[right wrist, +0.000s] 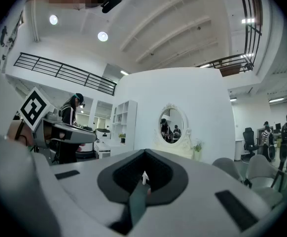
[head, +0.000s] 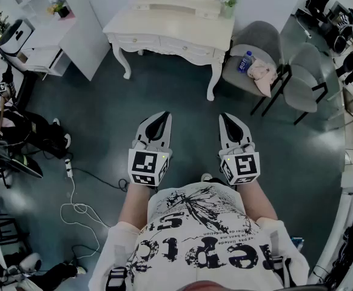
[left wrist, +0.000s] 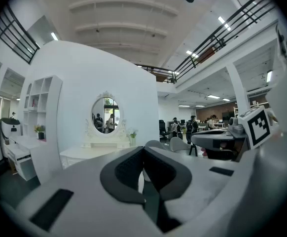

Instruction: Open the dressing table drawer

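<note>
Left tool (head: 162, 116) and right tool (head: 225, 117), closed empty, hover short of the counter (head: 170, 26); grip its drawer (head: 141, 41) (probably light, rigid) front-centre.

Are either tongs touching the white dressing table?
No, left tongs and right tongs hang over dark floor, short of the white dressing table.

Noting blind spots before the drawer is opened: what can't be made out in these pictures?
Dressing table: drawer handles too small in the head view; in the right gripper view the right hand-held gripper covers the drawer front.
Mirror: cut off by the head view's top edge; figures reflected in it are too small in both gripper views.
Bottle on the grey chair: label too small, head view.
</note>
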`<action>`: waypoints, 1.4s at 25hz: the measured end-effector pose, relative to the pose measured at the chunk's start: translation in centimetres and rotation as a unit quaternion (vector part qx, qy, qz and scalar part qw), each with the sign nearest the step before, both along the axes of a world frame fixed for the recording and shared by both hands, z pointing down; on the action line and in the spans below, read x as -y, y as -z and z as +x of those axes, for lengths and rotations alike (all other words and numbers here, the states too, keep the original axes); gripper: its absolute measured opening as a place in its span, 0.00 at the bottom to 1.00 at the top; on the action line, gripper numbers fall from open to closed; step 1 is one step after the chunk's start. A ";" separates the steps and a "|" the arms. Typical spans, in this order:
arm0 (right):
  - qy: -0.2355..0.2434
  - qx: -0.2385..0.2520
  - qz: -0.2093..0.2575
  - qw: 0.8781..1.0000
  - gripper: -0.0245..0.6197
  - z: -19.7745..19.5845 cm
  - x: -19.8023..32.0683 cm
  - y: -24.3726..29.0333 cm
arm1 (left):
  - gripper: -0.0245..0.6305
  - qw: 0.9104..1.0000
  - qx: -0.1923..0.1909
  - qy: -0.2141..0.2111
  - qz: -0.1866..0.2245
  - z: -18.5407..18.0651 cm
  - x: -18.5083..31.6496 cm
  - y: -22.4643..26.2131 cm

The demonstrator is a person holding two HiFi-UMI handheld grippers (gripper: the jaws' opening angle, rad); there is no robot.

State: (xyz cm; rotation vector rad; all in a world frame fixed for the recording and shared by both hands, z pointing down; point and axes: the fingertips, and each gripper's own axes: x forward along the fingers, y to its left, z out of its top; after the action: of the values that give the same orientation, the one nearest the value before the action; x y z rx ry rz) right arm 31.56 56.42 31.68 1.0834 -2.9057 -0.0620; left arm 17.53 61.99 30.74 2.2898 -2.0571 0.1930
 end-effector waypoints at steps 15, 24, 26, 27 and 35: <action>0.009 0.022 -0.025 0.999 0.07 -1.0 0.9 -0.9 | 0.07 1.000 0.001 0.006 -0.014 -1.0 0.8 -1.1; 0.024 0.006 -0.028 0.999 0.07 -1.7 4.1 -4.0 | 0.07 0.999 0.001 0.023 -0.027 -1.6 3.4 -4.1; 0.029 0.003 -0.033 0.999 0.07 -2.8 7.3 -4.1 | 0.07 0.999 0.003 0.031 -0.035 -2.7 6.3 -4.2; 0.033 0.003 -0.035 0.999 0.07 -3.5 8.9 -4.2 | 0.07 0.999 0.004 0.035 -0.037 -3.3 7.7 -4.2; 0.056 0.002 -0.037 0.998 0.07 -7.6 21.7 -4.2 | 0.07 0.996 0.007 0.066 -0.054 -7.8 18.9 -4.6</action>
State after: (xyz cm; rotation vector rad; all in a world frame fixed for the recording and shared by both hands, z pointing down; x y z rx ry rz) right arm 23.99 34.76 35.83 0.9094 -2.9450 0.0439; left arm 9.72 43.08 35.31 2.0876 -2.1389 0.3065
